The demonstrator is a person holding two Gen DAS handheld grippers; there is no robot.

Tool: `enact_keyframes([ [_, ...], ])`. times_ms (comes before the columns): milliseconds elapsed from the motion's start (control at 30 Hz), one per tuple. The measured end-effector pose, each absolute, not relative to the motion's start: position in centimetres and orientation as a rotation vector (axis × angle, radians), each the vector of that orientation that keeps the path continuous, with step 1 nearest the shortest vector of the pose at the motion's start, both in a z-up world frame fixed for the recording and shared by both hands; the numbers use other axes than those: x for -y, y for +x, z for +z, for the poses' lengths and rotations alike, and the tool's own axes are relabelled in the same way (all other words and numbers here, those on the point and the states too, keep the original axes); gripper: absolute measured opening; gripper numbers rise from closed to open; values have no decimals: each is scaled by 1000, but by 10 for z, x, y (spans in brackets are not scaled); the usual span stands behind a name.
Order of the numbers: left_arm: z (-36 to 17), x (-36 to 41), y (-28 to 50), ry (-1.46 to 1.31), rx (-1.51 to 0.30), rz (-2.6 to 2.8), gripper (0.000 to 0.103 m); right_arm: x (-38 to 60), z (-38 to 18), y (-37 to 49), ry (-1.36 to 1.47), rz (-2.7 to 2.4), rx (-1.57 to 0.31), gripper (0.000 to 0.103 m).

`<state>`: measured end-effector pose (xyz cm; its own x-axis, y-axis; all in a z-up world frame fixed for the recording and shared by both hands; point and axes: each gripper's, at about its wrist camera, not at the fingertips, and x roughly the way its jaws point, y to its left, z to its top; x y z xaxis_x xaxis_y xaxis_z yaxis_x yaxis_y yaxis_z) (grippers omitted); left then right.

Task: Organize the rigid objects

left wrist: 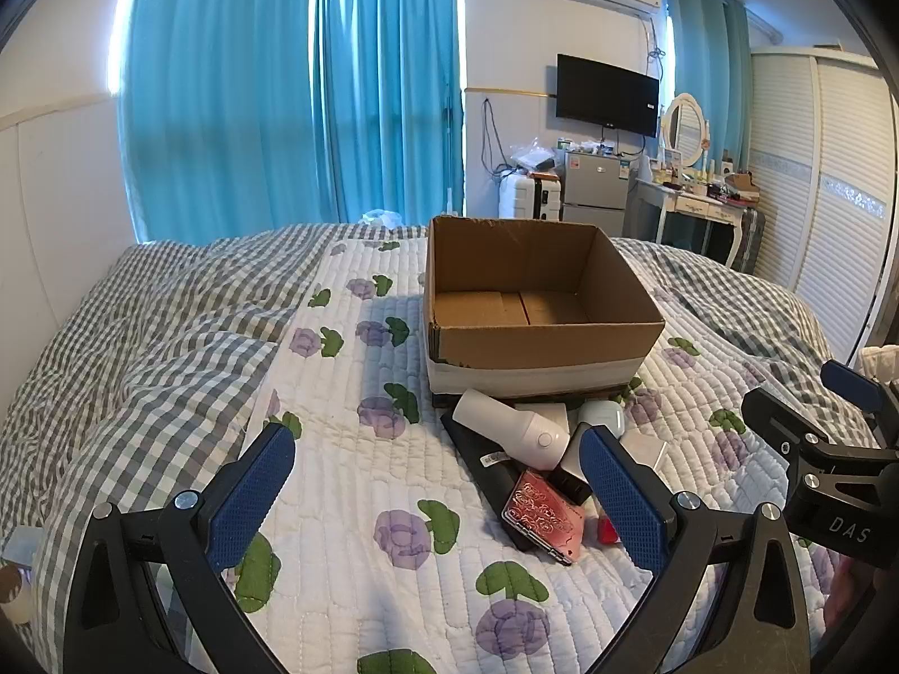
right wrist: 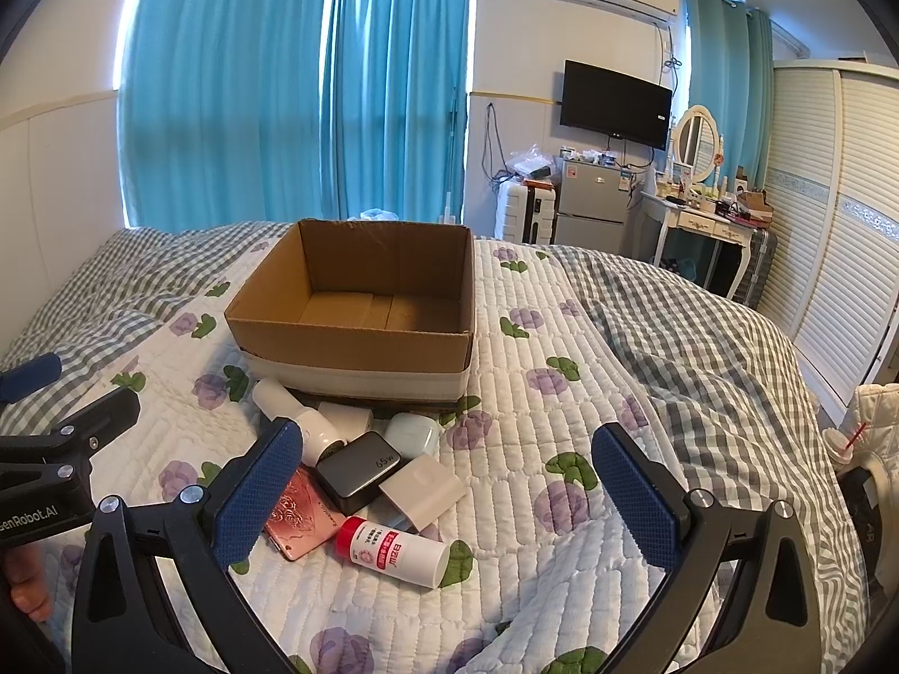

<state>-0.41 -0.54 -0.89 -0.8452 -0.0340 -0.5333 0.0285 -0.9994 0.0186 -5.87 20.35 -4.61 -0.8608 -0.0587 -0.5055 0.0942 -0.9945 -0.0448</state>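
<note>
A heap of small rigid items lies on the quilted bed [right wrist: 562, 561], just in front of the empty cardboard box [right wrist: 359, 337]: a white bottle with a red cap [right wrist: 393, 553], a dark 65W charger [right wrist: 359, 469], a pink phone [right wrist: 298, 517], a white cylinder [left wrist: 511, 427] and a pale earbud case [right wrist: 413, 432]. Nothing is packed yet, so this looks like the start. The left tool [left wrist: 438, 494] and right tool [right wrist: 446, 497] both hang spread wide and empty over the near edge of the heap. Next, one must descend over a single item, likely the bottle, and clamp it for the box.

Small items [right wrist: 365, 483] piled before empty open box [right wrist: 359, 337].
</note>
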Motion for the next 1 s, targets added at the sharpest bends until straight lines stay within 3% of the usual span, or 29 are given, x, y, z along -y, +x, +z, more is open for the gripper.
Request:
enact_keyframes([
  [1000,-7,4,-3,865,5,-2988,103,-205,-47,-58,810,-2958,-101,103],
])
